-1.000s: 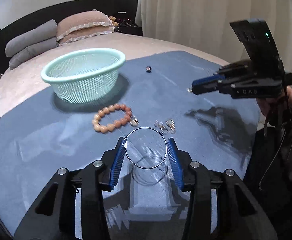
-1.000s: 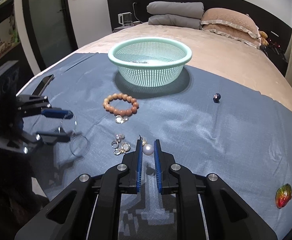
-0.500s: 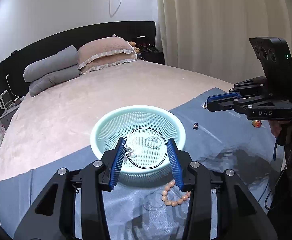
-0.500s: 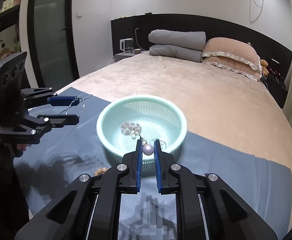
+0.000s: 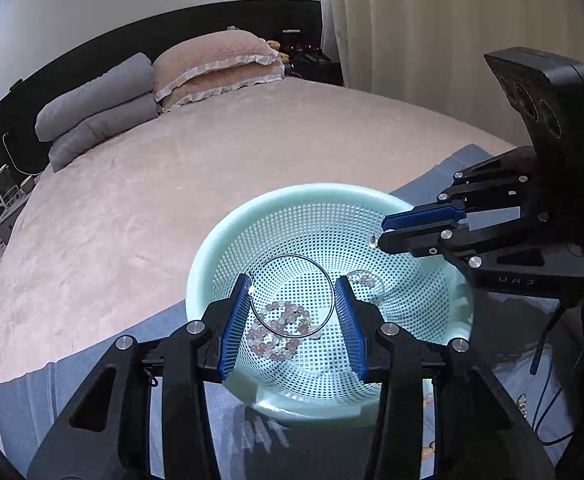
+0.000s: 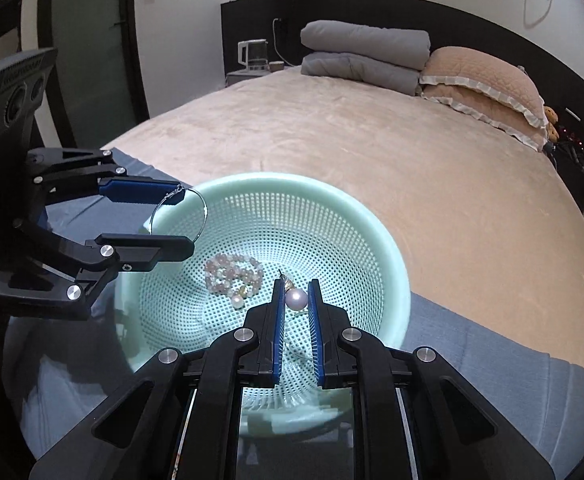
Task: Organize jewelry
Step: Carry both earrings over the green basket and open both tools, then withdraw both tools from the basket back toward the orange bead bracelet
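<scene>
The left gripper is pinching a hoop across its width over the basket. The right gripper is clamping a pearl earring, post pointing up-left. Only the right view is showing the kettle.

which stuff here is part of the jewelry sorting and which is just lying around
Part of the job:
left claw holding the hoop earring
right claw holding the pearl earring
mint basket
pink bead bracelet in it

Just lying about:
pillows
folded grey blankets
kettle
</scene>
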A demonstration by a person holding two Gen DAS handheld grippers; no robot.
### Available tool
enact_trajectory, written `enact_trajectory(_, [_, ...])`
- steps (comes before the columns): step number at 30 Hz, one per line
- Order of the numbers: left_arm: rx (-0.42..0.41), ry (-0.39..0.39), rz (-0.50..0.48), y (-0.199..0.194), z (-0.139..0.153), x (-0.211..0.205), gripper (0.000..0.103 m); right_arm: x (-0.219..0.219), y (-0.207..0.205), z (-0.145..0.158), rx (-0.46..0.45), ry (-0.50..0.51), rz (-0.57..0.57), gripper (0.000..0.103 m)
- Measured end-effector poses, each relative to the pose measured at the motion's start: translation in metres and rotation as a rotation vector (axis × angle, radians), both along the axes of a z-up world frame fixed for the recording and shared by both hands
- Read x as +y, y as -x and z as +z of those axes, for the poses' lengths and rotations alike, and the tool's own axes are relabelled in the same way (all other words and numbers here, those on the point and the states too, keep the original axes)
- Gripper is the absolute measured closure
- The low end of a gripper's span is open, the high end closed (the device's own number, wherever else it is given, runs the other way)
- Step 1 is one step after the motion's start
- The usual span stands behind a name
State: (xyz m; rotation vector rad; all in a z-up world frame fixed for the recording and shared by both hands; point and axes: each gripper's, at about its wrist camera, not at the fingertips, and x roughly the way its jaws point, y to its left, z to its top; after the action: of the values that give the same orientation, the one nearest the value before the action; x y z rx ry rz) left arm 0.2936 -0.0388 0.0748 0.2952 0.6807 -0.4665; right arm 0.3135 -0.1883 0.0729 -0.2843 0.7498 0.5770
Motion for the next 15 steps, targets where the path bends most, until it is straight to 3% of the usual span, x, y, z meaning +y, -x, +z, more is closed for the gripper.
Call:
enact_trajectory(4, [0.033, -0.041, -0.004, -0.016, -0.013, -0.006, 0.059, 0.006, -0.008, -0.011, -0.002, 0.031, -0.008, 0.092])
enact_trajectory(8, [0.026, -0.046, 0.017, -0.021, -0.015, -0.005, 0.057, -0.005, -0.011, -0.012, -0.009, -0.006, -0.042, 0.091])
enact_trajectory(10, [0.015, -0.044, 0.029, -0.022, -0.014, -0.004, 0.043, -0.009, -0.011, -0.009, -0.015, -0.009, -0.062, 0.09])
enact_trajectory(11, [0.002, -0.045, 0.039, -0.02, -0.013, -0.002, 0.031, -0.012, -0.01, -0.007, -0.025, -0.005, -0.078, 0.088])
enact_trajectory(12, [-0.012, -0.044, 0.047, -0.018, -0.011, 0.0, 0.026, -0.015, -0.009, -0.005, -0.032, -0.009, -0.088, 0.081])
enact_trajectory(13, [-0.019, -0.038, 0.046, -0.016, -0.009, 0.001, 0.026, -0.018, -0.007, -0.002, -0.034, -0.017, -0.093, 0.075])
enact_trajectory(15, [-0.022, -0.033, 0.045, -0.011, -0.005, 0.005, 0.021, -0.024, -0.002, 0.004, -0.055, -0.028, -0.116, 0.052])
